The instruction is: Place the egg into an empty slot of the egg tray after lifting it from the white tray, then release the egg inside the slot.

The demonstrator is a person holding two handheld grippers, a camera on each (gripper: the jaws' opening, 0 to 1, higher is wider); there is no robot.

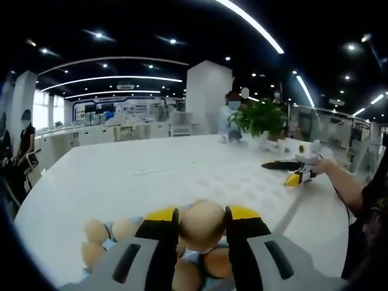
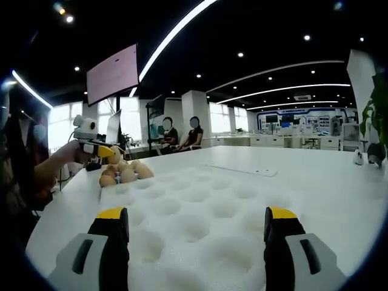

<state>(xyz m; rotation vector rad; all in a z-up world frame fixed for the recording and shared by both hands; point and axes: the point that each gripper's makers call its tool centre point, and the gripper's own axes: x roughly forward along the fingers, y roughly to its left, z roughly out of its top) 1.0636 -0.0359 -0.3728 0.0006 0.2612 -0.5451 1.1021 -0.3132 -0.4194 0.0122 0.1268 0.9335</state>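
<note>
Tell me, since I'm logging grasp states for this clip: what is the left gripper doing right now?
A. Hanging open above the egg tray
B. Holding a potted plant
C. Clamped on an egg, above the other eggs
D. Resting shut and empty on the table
C: in the left gripper view the left gripper has its yellow-tipped jaws closed against both sides of an egg, with more eggs lying below it.

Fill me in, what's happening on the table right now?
A person is working two handheld grippers. The left gripper is shut on a brown egg, above the other eggs in the white tray. The right gripper hangs open over the white egg tray, whose nearby slots are empty.
</note>
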